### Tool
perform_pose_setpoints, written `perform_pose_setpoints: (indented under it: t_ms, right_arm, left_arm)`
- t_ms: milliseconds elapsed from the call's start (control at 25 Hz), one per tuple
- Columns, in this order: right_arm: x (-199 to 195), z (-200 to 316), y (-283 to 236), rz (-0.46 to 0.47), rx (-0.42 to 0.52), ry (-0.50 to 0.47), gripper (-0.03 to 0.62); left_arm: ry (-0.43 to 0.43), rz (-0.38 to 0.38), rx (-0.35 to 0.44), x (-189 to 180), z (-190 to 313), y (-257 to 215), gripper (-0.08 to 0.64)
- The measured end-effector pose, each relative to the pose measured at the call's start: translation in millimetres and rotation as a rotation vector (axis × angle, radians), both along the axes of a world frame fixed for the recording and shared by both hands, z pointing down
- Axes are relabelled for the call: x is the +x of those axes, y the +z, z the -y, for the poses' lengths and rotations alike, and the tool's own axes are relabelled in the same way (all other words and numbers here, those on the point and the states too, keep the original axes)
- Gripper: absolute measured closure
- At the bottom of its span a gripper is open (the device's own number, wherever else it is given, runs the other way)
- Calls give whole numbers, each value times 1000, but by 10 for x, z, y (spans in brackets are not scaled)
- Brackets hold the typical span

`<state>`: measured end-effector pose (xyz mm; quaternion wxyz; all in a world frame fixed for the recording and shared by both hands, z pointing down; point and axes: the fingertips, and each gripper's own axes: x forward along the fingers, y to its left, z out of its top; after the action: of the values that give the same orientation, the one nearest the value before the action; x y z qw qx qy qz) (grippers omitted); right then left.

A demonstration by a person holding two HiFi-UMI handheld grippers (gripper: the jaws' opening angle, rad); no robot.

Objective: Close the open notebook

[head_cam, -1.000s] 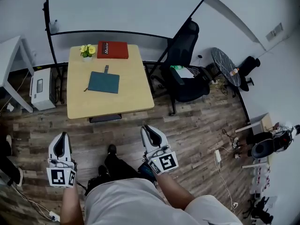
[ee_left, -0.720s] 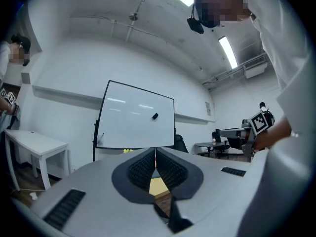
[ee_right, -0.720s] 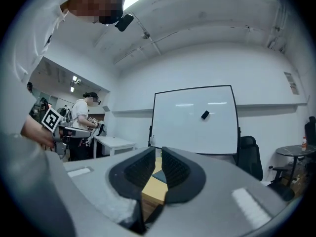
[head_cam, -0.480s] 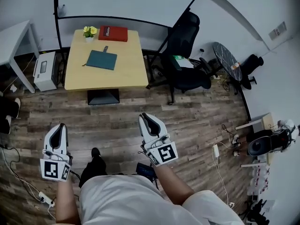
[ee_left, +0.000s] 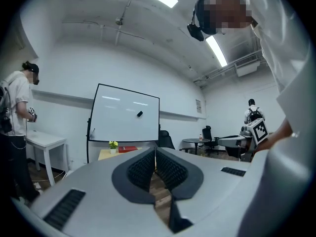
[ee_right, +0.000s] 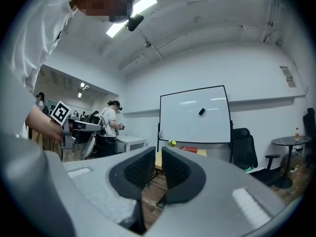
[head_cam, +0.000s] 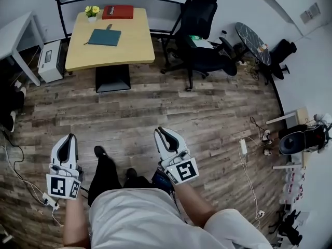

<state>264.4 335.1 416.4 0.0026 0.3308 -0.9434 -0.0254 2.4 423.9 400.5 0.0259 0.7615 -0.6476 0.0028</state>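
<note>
The teal notebook lies flat on the far yellow table, its cover down, near the top left of the head view. Both grippers hang over the wooden floor, far short of the table. My left gripper is shut with nothing in it, and in the left gripper view its pads meet. My right gripper is also shut and empty, with only a slim slit between its pads. Neither gripper view shows the notebook, only the table's edge.
A red book and a small pot of yellow flowers stand at the table's far edge, before a whiteboard. A black office chair is right of the table, a white desk left. Cables trail on the floor.
The table with the notebook has drawn away toward the top of the head view. Both grippers have moved back from it together, still shut.
</note>
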Motion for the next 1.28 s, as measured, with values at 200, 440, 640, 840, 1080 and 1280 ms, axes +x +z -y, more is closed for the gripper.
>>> perform_pose_setpoints:
  t_ms: [200, 440, 640, 840, 1080, 1280]
  right_arm:
    - [-6, -237, 8, 1, 17, 2, 554]
    - [-119, -361, -67, 18, -4, 51, 554]
    - [-367, -518, -136, 10, 4, 62, 554]
    - [-545, -599, -83, 15, -26, 39, 554]
    - [-527, -679, 15, 6, -37, 50, 554]
    - [-407, -607, 52, -2, -40, 80, 554]
  left_arm:
    - [-18, 1, 2, -10, -321, -25, 548]
    - [-48, 42, -4, -270, -475, 132, 548]
    - [-103, -16, 39, -593, -680, -39, 548]
    - [-96, -42, 53, -771, -759, -48, 548]
    - [-46, -47, 16, -812, -784, 36, 548]
    - [-18, -42, 1, -711, -687, 70, 548]
